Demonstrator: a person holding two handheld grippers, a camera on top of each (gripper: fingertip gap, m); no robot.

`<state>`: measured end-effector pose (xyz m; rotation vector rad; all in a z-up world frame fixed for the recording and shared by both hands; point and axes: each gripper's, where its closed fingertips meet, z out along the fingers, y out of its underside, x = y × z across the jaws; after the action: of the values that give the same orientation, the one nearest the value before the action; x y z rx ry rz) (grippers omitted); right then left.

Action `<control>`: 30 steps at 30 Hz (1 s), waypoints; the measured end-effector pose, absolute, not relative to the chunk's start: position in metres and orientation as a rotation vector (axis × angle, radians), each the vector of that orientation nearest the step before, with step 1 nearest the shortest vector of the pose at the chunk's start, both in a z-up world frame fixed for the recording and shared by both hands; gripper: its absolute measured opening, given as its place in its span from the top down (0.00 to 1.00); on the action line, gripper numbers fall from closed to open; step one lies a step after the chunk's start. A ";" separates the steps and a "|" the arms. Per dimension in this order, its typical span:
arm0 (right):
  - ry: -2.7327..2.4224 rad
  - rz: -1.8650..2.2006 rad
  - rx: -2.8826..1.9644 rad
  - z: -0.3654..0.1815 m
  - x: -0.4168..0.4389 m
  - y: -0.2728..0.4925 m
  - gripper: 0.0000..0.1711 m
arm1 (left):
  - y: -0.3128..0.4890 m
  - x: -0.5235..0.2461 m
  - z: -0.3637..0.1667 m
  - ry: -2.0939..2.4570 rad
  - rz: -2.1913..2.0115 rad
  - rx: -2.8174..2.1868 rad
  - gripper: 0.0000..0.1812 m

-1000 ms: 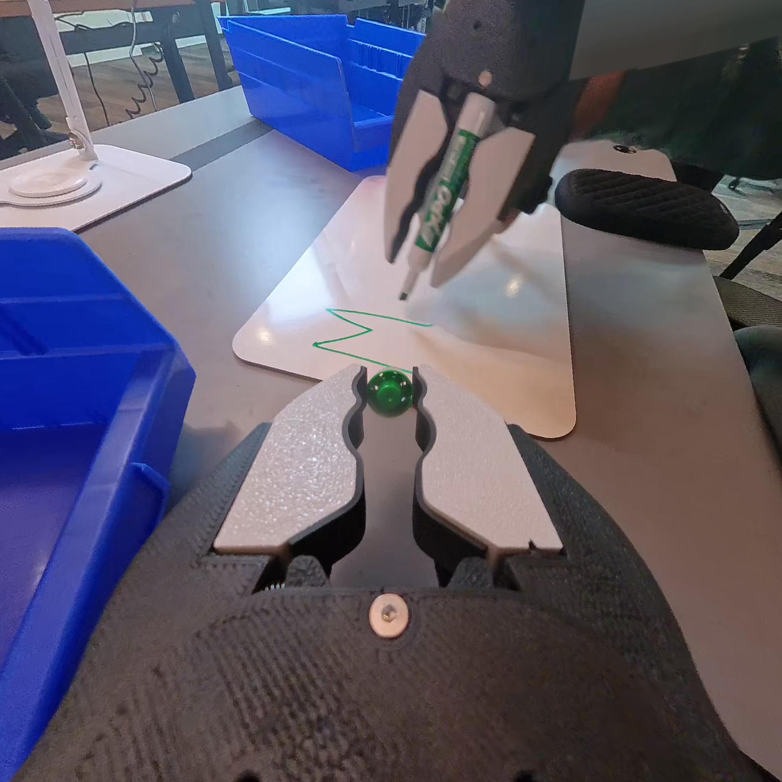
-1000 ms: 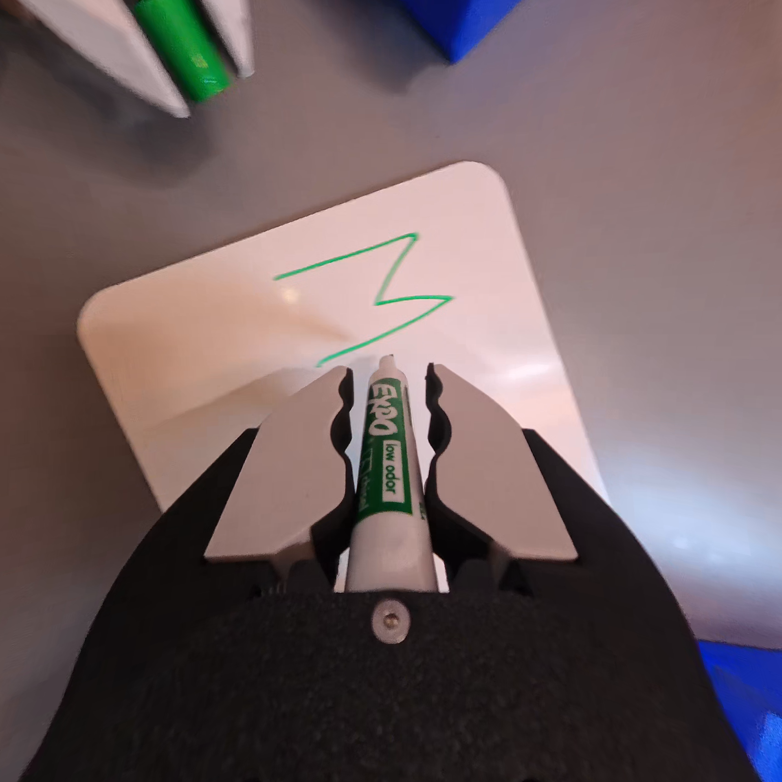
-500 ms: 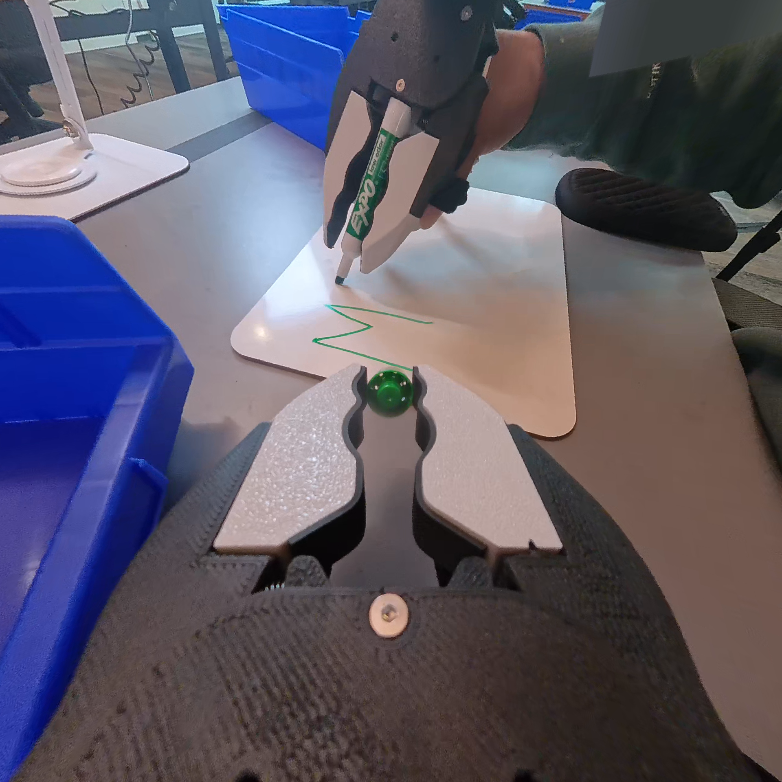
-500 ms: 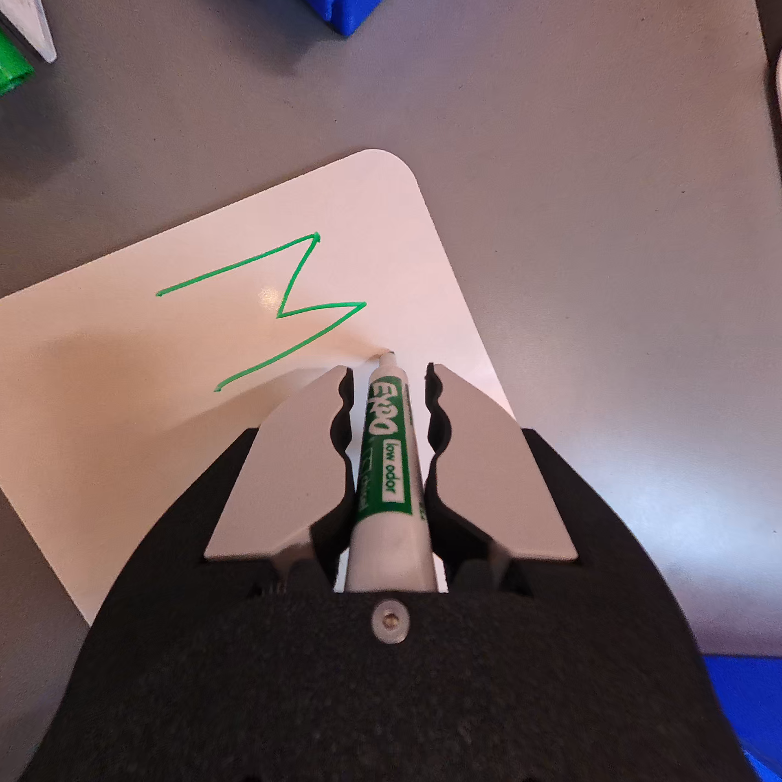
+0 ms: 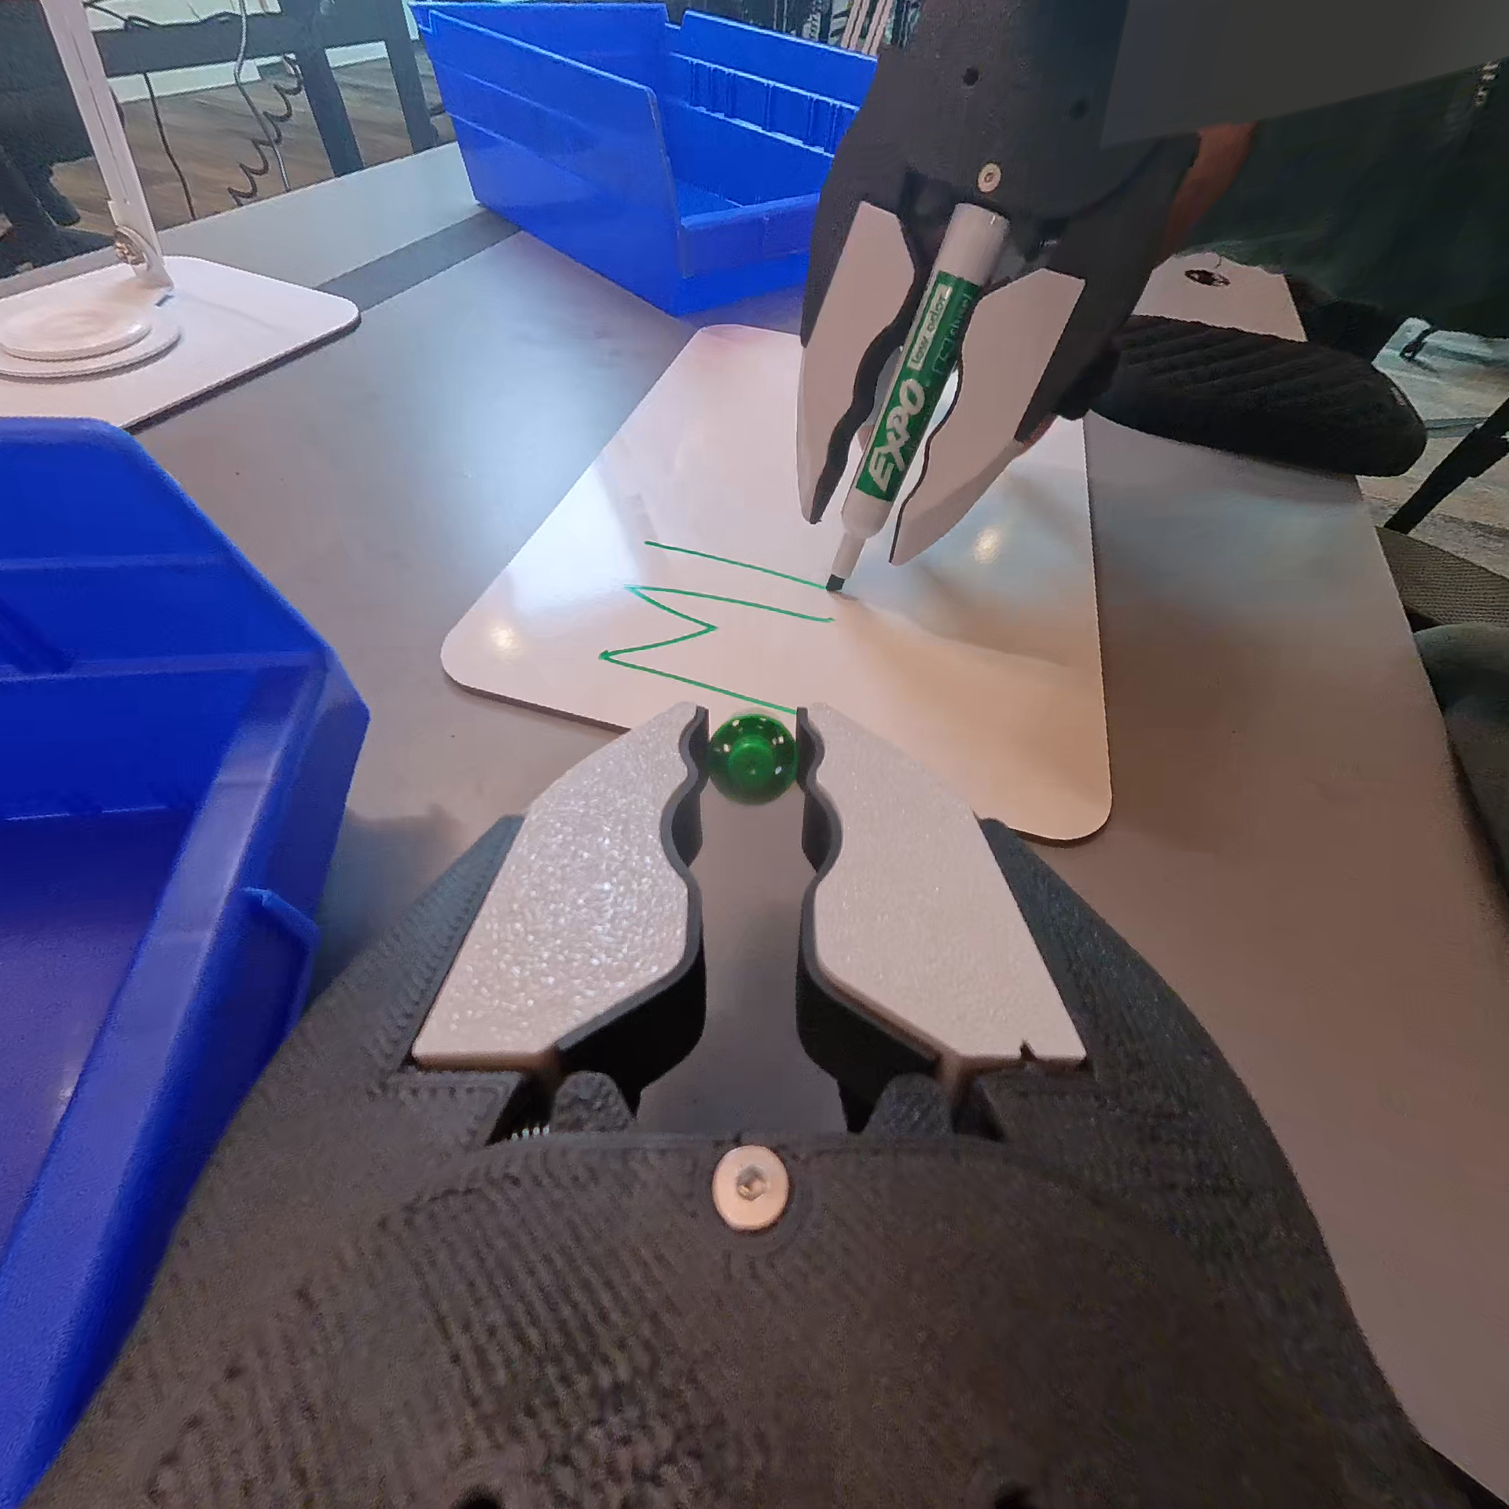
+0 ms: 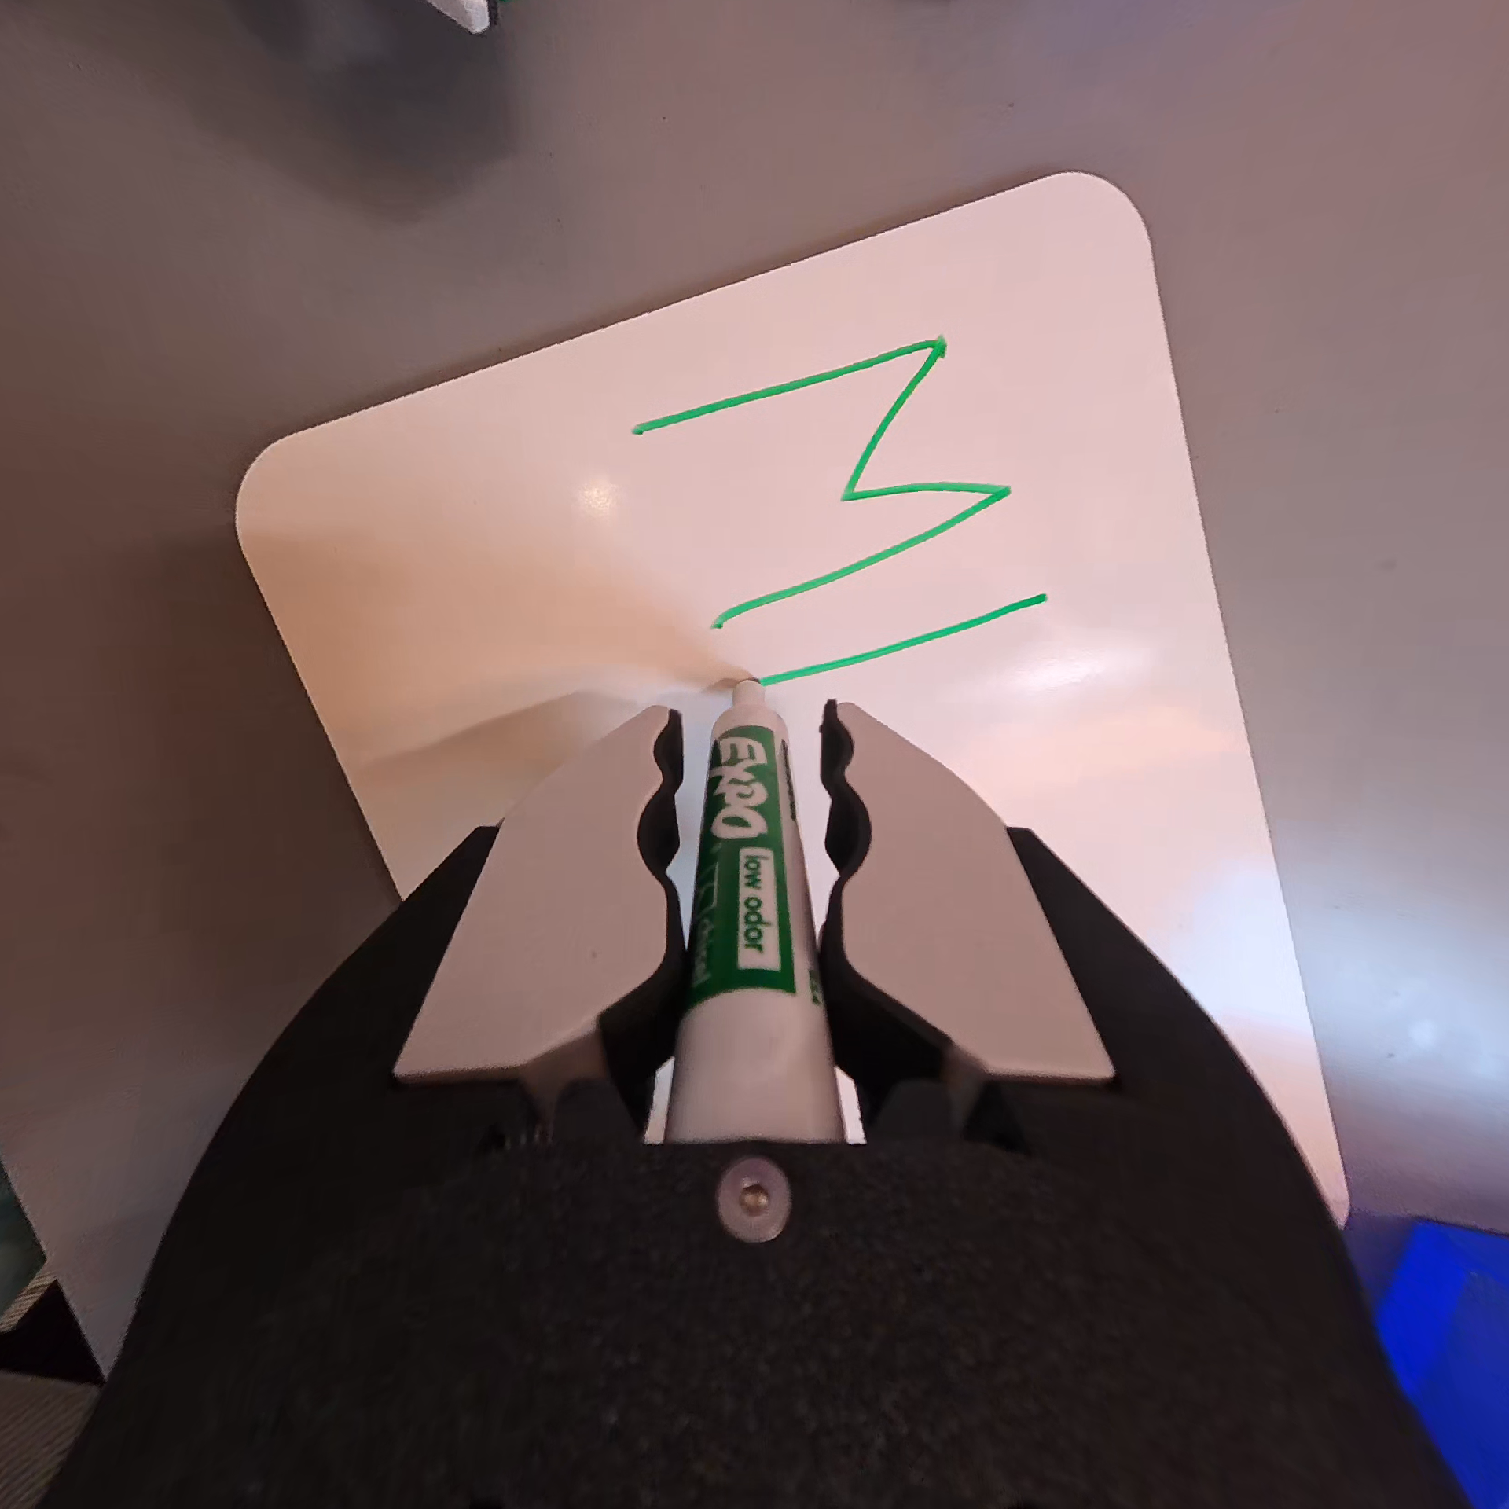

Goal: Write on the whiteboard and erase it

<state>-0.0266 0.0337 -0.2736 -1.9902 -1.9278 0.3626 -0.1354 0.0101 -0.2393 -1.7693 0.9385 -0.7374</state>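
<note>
Two tools share the grey surface (image 5: 392,457). Right tool (image 5: 853,539), at one o'clock in the left wrist view, is clamped on a green marker (image 5: 902,425) whose long axis runs steeply down, tip toward seven o'clock, touching the whiteboard (image 5: 980,669) at the end of a fresh green stroke (image 6: 898,641) beside a zigzag line (image 6: 890,490). Left tool (image 5: 750,723) is closed on the green cap (image 5: 751,763), near the board's edge. Blue bins sit at nine o'clock (image 5: 163,735) and twelve o'clock (image 5: 620,163).
</note>
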 end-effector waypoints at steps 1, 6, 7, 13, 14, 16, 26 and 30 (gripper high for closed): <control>-1.920 0.362 -1.990 -0.274 -0.027 0.036 0.81 | 0.010 -0.135 -0.239 0.939 -0.737 -1.769 0.89; -1.856 0.333 -1.975 -0.274 -0.034 0.065 0.80 | 0.010 -0.135 -0.239 0.940 -0.738 -1.768 0.89; -1.846 0.326 -1.972 -0.274 -0.035 0.071 0.80 | 0.010 -0.135 -0.239 0.940 -0.740 -1.770 0.89; -1.799 0.277 -1.962 -0.275 -0.042 0.108 0.80 | 0.010 -0.135 -0.240 0.939 -0.748 -1.776 0.89; -1.797 0.274 -1.962 -0.275 -0.042 0.111 0.80 | 0.010 -0.135 -0.240 0.939 -0.749 -1.776 0.89; -1.798 0.272 -1.962 -0.275 -0.043 0.115 0.80 | 0.010 -0.135 -0.240 0.939 -0.751 -1.777 0.89; -1.832 0.254 -1.994 -0.275 -0.024 0.094 0.80 | 0.010 -0.135 -0.241 0.938 -0.760 -1.781 0.89; -1.850 0.242 -2.017 -0.275 -0.008 0.073 0.80 | 0.010 -0.135 -0.241 0.938 -0.760 -1.783 0.89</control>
<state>-0.0082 0.0735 -0.2748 -2.0166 -1.8501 0.2417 -0.1348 0.0098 -0.2414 -1.7827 0.9383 -0.7596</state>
